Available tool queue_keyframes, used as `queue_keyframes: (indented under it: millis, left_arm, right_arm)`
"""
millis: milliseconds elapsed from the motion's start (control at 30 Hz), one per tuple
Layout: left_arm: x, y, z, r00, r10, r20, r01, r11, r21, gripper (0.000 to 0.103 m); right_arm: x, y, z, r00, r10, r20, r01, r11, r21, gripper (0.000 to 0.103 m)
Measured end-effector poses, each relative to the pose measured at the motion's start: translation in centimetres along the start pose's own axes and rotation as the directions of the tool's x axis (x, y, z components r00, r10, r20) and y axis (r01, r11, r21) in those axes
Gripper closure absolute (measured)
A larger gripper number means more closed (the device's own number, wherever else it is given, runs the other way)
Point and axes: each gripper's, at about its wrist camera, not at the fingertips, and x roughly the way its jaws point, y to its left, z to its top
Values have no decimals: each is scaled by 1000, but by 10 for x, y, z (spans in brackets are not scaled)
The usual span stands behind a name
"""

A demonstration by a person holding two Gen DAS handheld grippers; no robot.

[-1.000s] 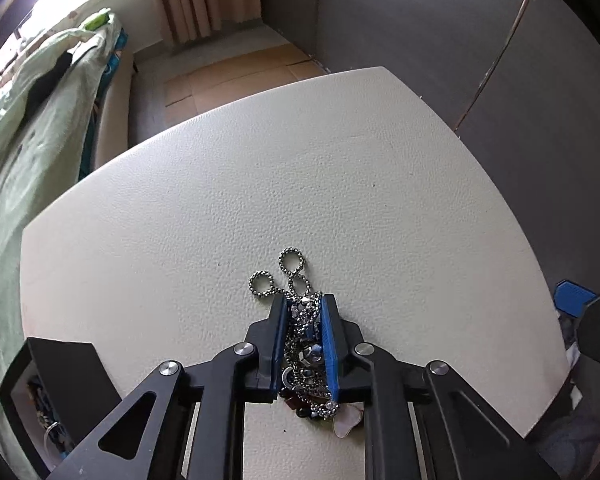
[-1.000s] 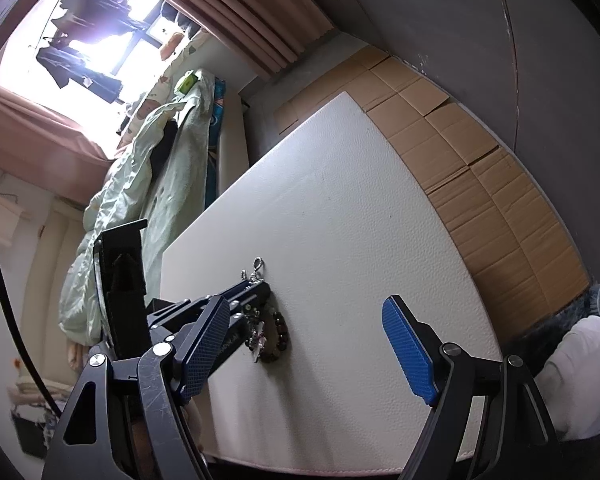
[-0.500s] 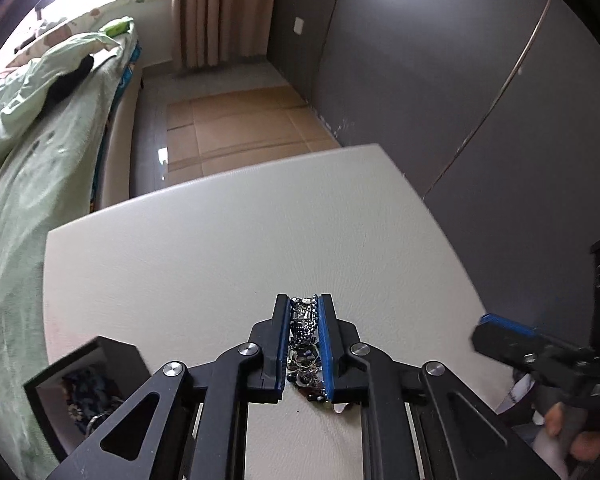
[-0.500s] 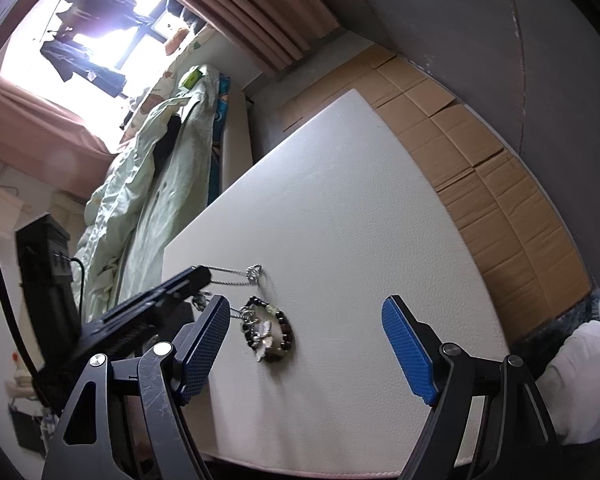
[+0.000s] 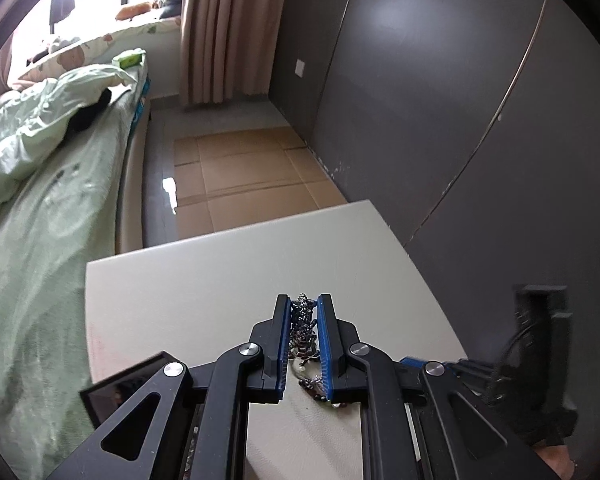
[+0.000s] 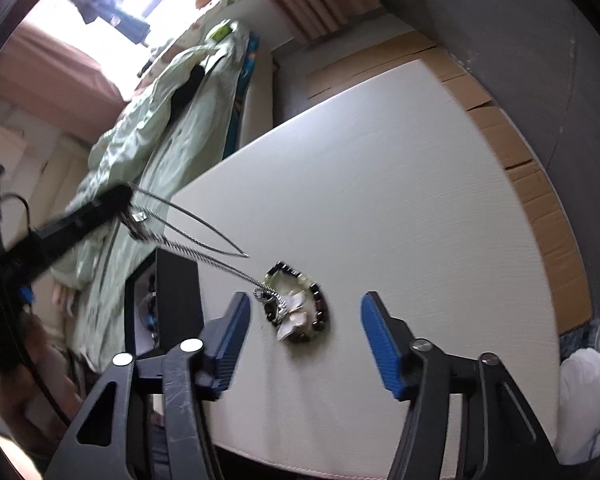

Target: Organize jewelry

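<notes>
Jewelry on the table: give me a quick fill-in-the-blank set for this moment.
1. The left gripper is shut on silver ____.
2. The beaded bracelet lies on the ____ table.
3. The chains run taut from the left gripper down to the ____.
4. The black box stands at the table's ____ edge in the right wrist view.

Missing: chains; white; bracelet; left

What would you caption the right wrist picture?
Open right gripper nears a beaded bracelet as the left gripper lifts a silver chain.
</notes>
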Motion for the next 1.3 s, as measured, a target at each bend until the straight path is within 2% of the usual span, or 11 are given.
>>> queue_keyframes:
  millis: [133, 300, 367, 533, 833, 1033, 1133, 1200, 1267, 1300]
  left_arm:
    - [-13, 3, 1, 1000, 3, 21, -3, 1000, -3, 89]
    - [-32, 6, 2, 999, 8, 51, -8, 1000, -5, 90]
    - [-41, 7, 3, 998, 10, 65, -9, 1000, -9, 96]
    - [-68, 10, 6, 994, 24, 107, -23, 1000, -11, 96]
    - [-88, 22, 9, 990, 37, 135, -34, 999, -26, 97]
    - [-131, 18, 26, 976, 59, 211, -58, 998, -10, 97]
    - [-150, 15, 36, 967, 75, 242, -77, 997, 1, 97]
    - [-160, 14, 42, 962, 84, 258, -88, 996, 5, 97]
    - [-168, 15, 46, 959, 90, 270, -96, 995, 8, 97]
    - [-172, 15, 47, 956, 95, 276, -102, 995, 9, 97]
  right_arm:
    - [13, 8, -3, 999, 13, -50, -14, 1000, -25, 55]
    - [21, 16, -8, 997, 6, -74, -10, 999, -52, 56]
    - [25, 20, -8, 997, -8, -80, 2, 998, -71, 56]
    - [38, 29, -8, 993, -54, -107, 43, 994, -105, 56]
    - [51, 39, -8, 985, -137, -105, 120, 981, -155, 56]
    - [44, 38, -3, 985, -163, -60, 154, 978, -138, 56]
    - [43, 31, -1, 978, -205, -50, 197, 972, -126, 56]
    - [42, 28, 1, 977, -207, -48, 200, 972, -120, 61]
    - [42, 29, 1, 974, -223, -44, 216, 968, -131, 75]
    - [42, 29, 0, 969, -244, -42, 236, 961, -142, 76]
